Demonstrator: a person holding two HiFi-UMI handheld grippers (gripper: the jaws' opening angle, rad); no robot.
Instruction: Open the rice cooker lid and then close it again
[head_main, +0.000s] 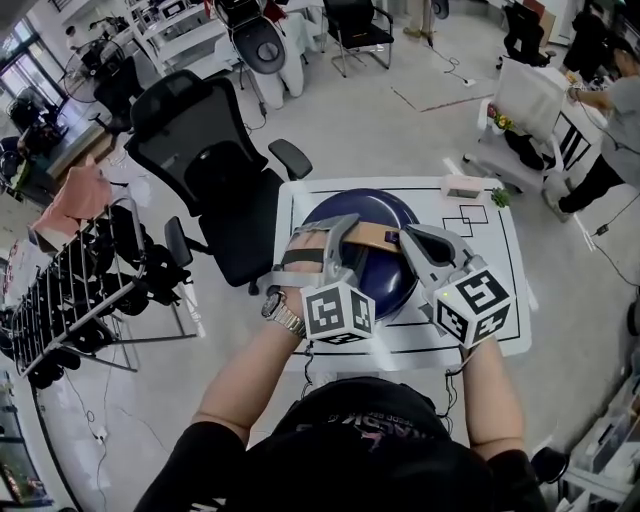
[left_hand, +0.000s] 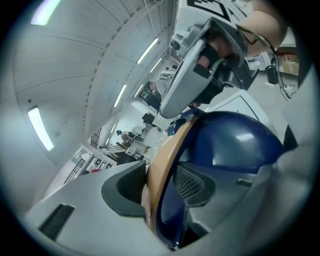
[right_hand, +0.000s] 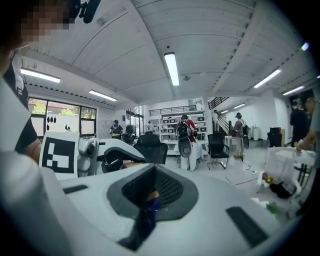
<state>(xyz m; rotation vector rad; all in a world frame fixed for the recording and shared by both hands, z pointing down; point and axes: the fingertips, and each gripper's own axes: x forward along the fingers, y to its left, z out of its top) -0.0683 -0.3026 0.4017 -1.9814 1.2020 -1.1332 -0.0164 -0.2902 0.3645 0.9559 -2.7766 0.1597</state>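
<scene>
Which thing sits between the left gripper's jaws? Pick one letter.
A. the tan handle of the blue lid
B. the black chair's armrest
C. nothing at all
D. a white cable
A: in the left gripper view, the tan handle of the blue lid runs between the two pads of the left gripper.

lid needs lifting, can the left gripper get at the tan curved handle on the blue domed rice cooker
Likely yes: the left gripper is closed on the tan curved handle, nothing between.
</scene>
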